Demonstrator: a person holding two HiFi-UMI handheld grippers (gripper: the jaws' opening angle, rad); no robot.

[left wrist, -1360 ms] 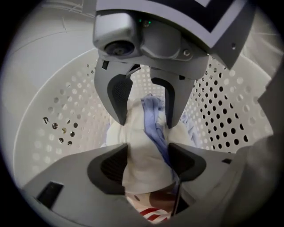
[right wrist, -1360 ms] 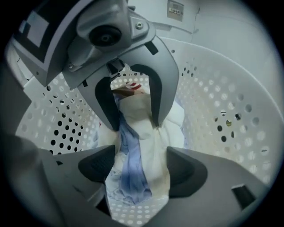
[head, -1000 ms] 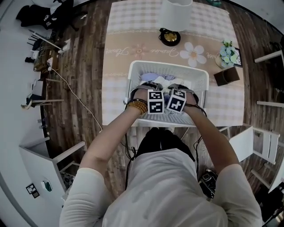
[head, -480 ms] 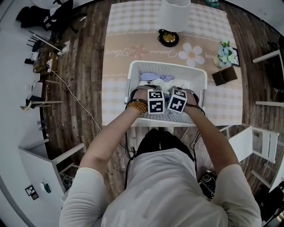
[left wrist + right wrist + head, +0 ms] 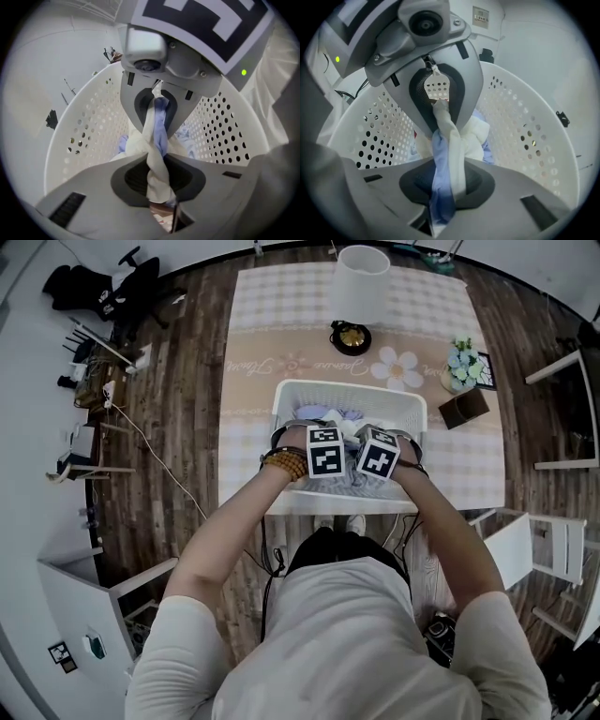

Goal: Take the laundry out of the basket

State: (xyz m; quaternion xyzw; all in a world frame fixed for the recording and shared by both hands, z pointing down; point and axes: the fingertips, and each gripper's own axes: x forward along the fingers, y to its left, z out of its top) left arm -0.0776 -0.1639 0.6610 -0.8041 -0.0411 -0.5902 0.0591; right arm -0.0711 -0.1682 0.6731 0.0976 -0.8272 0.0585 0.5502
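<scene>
The basket (image 5: 349, 388) walls close round the laundry (image 5: 322, 412) on every side, so the only open way I see there is straight up. Bare table (image 5: 246, 451) lies left of the basket. On the right there is a narrower strip, with the box (image 5: 465, 409) and flowers (image 5: 459, 360) near its far end. Beyond the far rim stand a round dish (image 5: 351, 337) and the lamp (image 5: 360, 282), with a bare band between dish and rim.

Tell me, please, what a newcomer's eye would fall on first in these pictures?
The left gripper and right gripper, side by side above the white laundry basket at the near edge of the checked table, stand out first. Their jaws have just been closing, and each pair now pinches a twisted strand of white and blue laundry stretched up from the pile inside.
</scene>
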